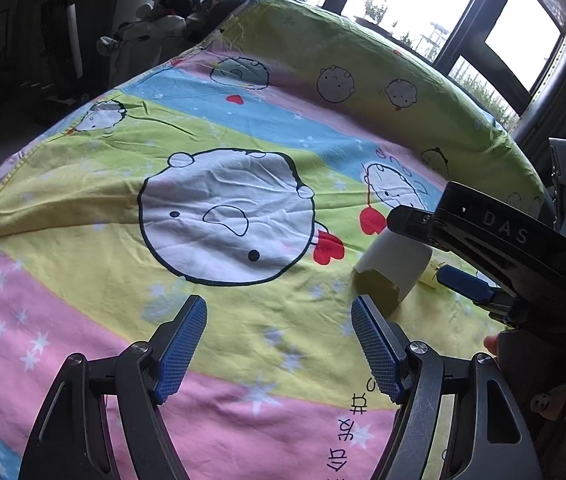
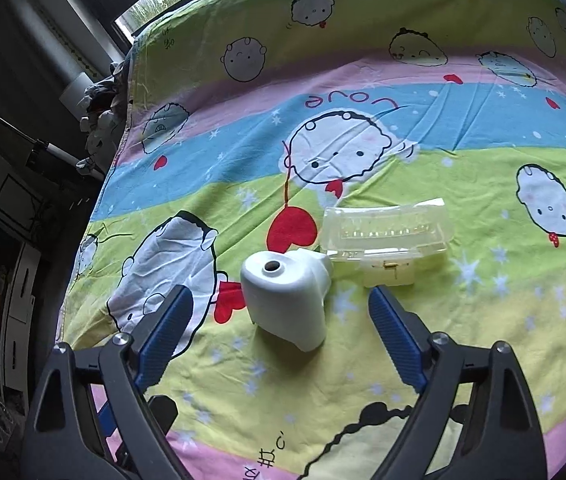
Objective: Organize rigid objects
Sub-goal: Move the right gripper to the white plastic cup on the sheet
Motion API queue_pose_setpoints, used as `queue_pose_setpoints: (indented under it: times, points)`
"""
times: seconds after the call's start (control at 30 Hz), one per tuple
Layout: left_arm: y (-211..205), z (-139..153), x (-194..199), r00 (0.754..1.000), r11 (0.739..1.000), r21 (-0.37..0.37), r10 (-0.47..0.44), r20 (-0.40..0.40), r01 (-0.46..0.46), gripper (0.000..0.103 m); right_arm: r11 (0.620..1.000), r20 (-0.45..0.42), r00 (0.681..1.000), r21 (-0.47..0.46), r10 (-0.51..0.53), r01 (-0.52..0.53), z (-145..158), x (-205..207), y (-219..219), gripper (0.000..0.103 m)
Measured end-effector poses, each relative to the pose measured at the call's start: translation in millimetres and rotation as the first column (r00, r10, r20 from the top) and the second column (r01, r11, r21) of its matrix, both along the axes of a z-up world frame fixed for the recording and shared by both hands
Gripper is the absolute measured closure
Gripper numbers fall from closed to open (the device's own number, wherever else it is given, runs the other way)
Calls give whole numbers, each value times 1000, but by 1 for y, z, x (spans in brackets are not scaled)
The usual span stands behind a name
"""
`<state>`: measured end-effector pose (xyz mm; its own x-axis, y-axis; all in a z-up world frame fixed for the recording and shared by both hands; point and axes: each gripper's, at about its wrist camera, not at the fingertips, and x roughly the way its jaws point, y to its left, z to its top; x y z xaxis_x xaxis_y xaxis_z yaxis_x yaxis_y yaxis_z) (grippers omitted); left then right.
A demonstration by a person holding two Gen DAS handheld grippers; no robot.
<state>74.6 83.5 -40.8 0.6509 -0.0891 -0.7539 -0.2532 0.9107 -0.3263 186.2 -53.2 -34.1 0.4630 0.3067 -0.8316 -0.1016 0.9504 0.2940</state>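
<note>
Bedsheet [image 2: 363,360]: one white housing [image 2: 287,300], one clear box [image 2: 387,236]

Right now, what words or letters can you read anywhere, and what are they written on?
"DAS": white letters on the right gripper's black body, left wrist view.
"Love": pink, upside down, on the cartoon bedsheet, right wrist view.
Black Chinese characters near the sheet's front edge: cut off and distorted, unreadable.
The white plastic piece and clear plastic box: no readable text.

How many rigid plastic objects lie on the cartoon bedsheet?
2: a white plastic hollow housing between the open right gripper fingers, and a clear plastic lidded box just beyond it, nearly touching. Others may lie out of view.
</note>
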Motion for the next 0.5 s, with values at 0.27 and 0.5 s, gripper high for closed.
queue_pose_setpoints:
  times: [0.27,0.5]
  points:
    - [14,-2,0,999,999,-31,43,-17,-44,28,996,-4,1000,-92,-1,1,-23,17,17,31]
    - [7,0,0,1000,1000,-23,17,-9,-17,28,994,30,1000,-113,10,-6,-27,14,13,48]
